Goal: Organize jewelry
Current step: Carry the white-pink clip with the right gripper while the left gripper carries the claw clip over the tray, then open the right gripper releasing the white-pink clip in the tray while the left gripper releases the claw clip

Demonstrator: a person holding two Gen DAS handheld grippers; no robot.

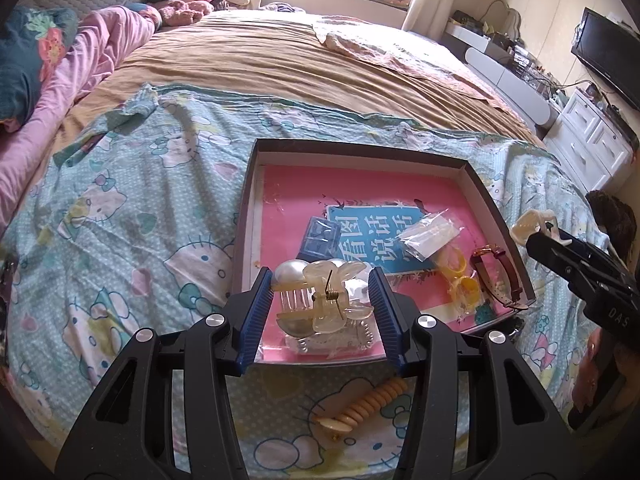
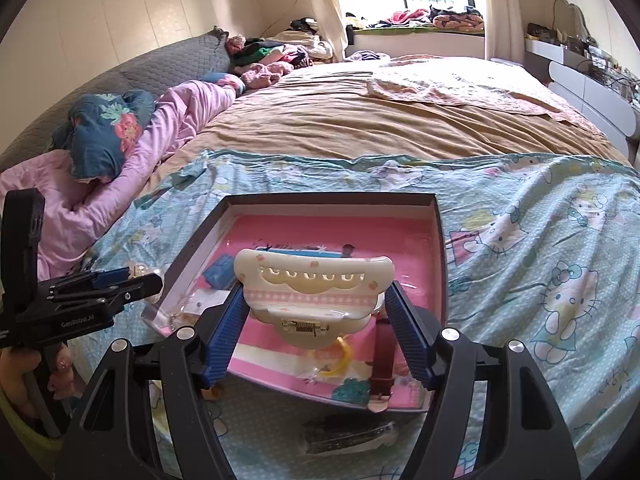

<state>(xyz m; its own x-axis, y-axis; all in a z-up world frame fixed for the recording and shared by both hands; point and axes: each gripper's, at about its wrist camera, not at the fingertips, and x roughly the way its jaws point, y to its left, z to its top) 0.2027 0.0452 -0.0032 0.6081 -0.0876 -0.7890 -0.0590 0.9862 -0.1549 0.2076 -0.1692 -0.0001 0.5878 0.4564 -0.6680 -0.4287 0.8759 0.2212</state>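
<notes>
A shallow dark box (image 1: 360, 148) with a pink floor lies on the patterned sheet; it also shows in the right wrist view (image 2: 332, 200). My left gripper (image 1: 322, 284) is shut on a clear pearl hair claw (image 1: 316, 300) above the box's near edge. My right gripper (image 2: 316, 304) is shut on a cream hair claw (image 2: 314, 280) over the box's near side; the right gripper also shows at the right of the left wrist view (image 1: 540, 232). In the box lie a blue packet (image 1: 320, 236), a clear bag (image 1: 428, 236), yellow rings (image 1: 460, 276) and a maroon watch (image 1: 500, 276).
A cream beaded hair clip (image 1: 368, 404) lies on the sheet in front of the box. A dark hair clip (image 2: 348, 436) lies on the sheet below my right gripper. Pink bedding (image 2: 132, 176) lies left. White drawers (image 1: 592, 140) stand right of the bed.
</notes>
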